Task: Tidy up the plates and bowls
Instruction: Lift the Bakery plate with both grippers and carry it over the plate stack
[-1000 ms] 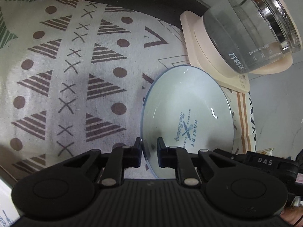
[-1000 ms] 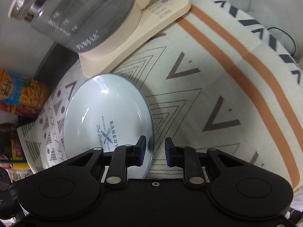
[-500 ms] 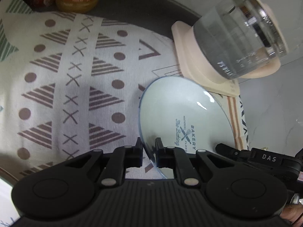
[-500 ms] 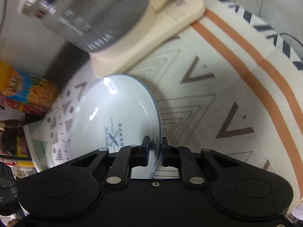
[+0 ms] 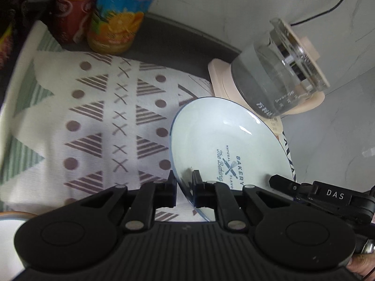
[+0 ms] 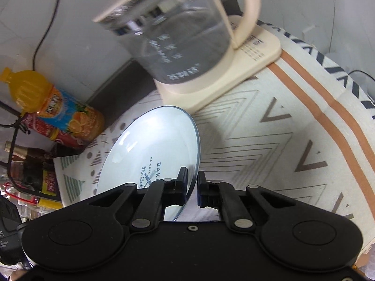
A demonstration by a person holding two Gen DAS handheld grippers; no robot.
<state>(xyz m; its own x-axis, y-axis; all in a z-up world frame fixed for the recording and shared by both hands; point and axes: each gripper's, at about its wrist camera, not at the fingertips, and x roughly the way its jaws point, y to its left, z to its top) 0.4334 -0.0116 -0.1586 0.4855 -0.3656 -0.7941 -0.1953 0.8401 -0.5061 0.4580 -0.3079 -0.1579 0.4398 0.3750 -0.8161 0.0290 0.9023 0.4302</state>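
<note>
One plate [image 5: 225, 138] here, pale blue with a dark rim and "BAKERY" print in the middle, and both grippers have it. The left gripper [image 5: 184, 187] is clamped on the plate's near left edge, rim pinched between the pads. The right gripper [image 6: 192, 185] is nipped down on the opposite edge the same way, jaws nearly together with just the rim between them. The plate sits tilted over the cloth [image 5: 98, 126], between the two grippers and just in front of the kettle [image 5: 279, 79].

Count: one plate, one glass kettle on one cream base [image 6: 236, 70], two grippers. Bottles are where the views split. The left view gets two at the back, an orange juice bottle [image 5: 117, 18] and a red one [image 5: 70, 11], both cut off at the top. The right view shows the juice bottle [image 6: 54, 103] whole, yellow cap and all, the red bottle [image 6: 56, 133] beside it, plus a dark bottle [image 6: 25, 157] further left and some blurry clutter I can't make out.

Only the left view shows the rim of a white dish [image 5: 11, 217] at the bottom left corner, the other gripper's arm marked "DAS", and a bit of a hand [image 5: 361, 262] at the bottom right. Only the right view shows the kettle's handle [image 6: 248, 4], the base's printed panel and the cloth's orange stripes [image 6: 328, 107]. The surface under it all is dark [image 5: 187, 44].
</note>
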